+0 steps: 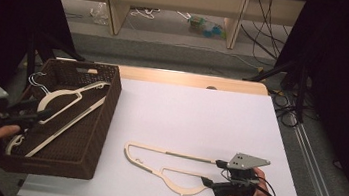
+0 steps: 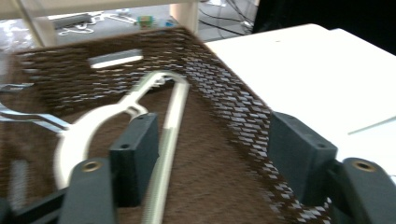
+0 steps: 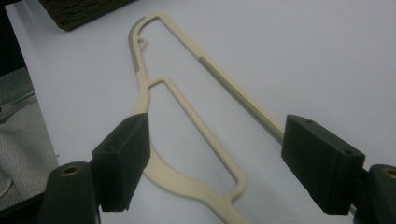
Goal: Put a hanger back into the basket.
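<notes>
Over the wicker basket's (image 1: 104, 119) near-left corner, the left gripper (image 2: 205, 154) hangs released above a cream hanger (image 1: 68, 102), apparently untouched. On the open white tabletop (image 1: 200, 116), the right gripper (image 3: 215, 158) straddles another hanger (image 3: 187, 116), jaws apart.

Overhead forward-down – two close tool-mounted views

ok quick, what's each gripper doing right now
left gripper: jaws open, empty, over the brown woven basket.
right gripper: jaws open around the cream plastic hanger on the table, not gripping.
</notes>
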